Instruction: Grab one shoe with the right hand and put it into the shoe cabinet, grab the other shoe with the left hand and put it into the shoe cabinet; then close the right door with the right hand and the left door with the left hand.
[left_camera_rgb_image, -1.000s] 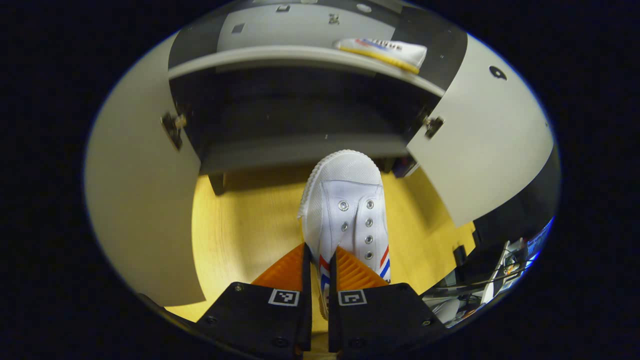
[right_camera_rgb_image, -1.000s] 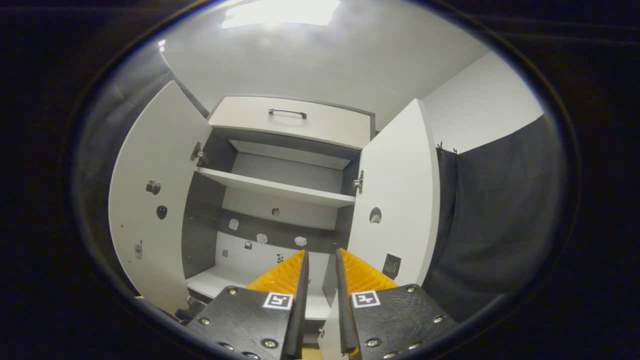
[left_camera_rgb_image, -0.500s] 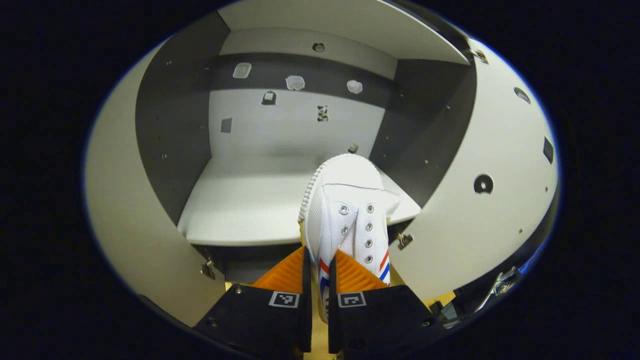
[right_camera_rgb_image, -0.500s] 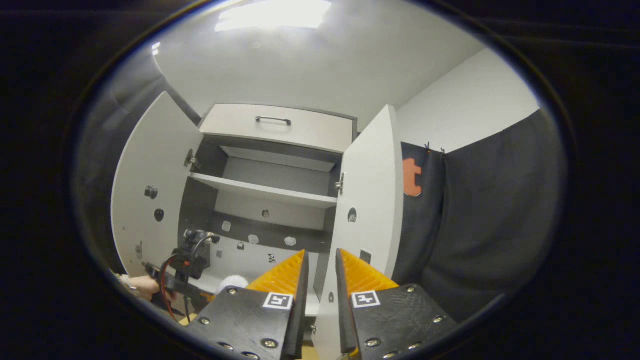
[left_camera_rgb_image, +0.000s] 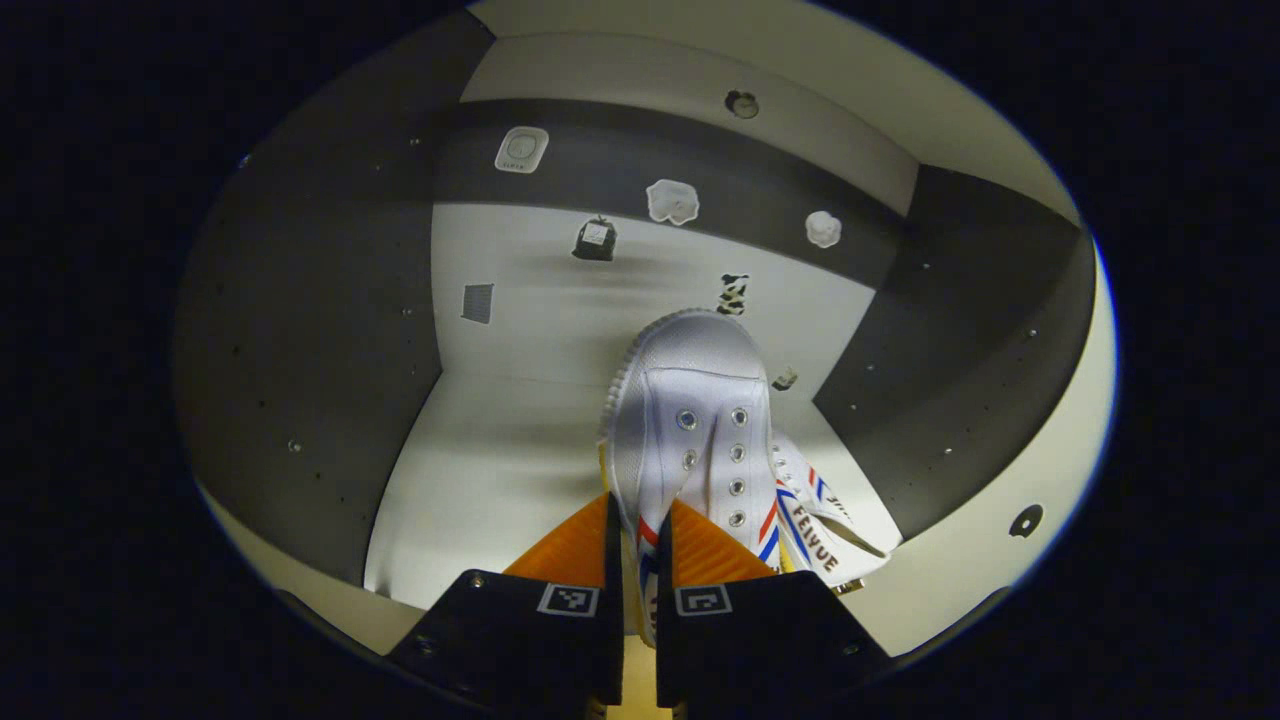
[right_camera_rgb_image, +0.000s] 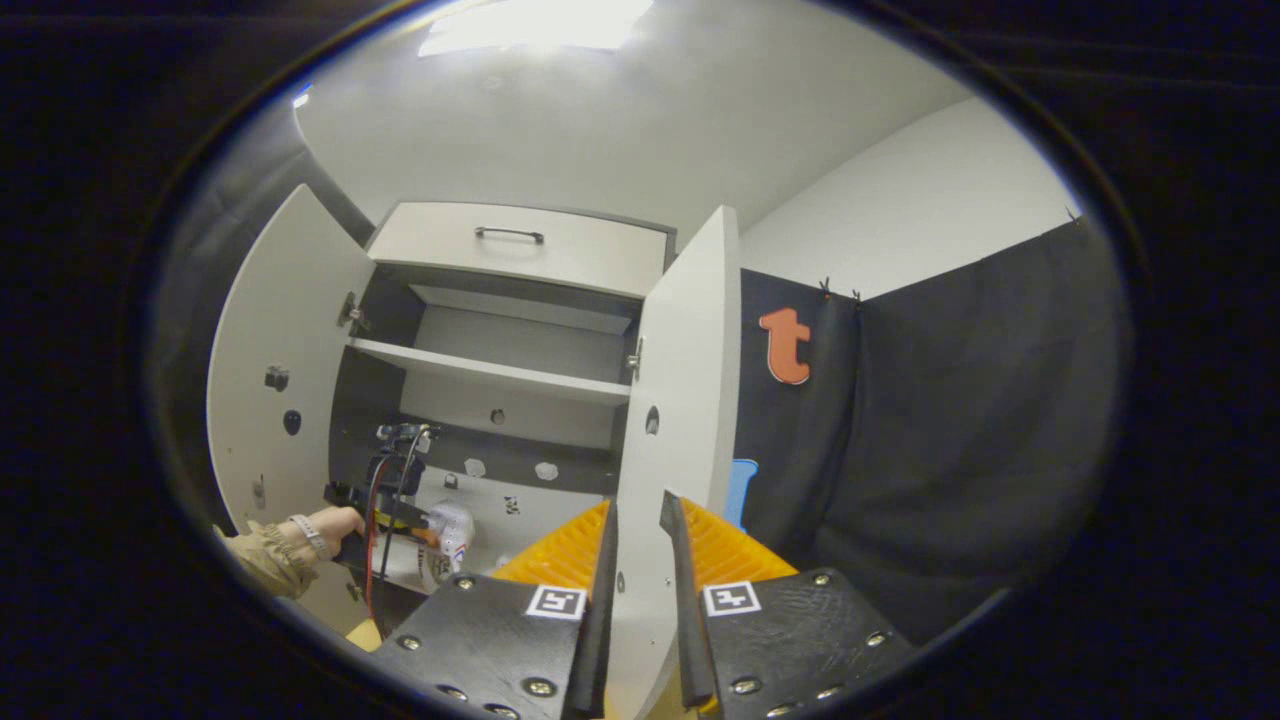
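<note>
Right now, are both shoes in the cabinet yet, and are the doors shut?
Almost. One shoe already lies on the cabinet shelf. The left gripper has its fingers shut on the second shoe, held above that shelf and not yet let go. The right gripper holds nothing. Left to do: release this shoe, then close the right door and the left door, both wide open.

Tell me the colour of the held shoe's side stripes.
Red and blue stripes on the white shoe, clearest in the left gripper view.
</note>
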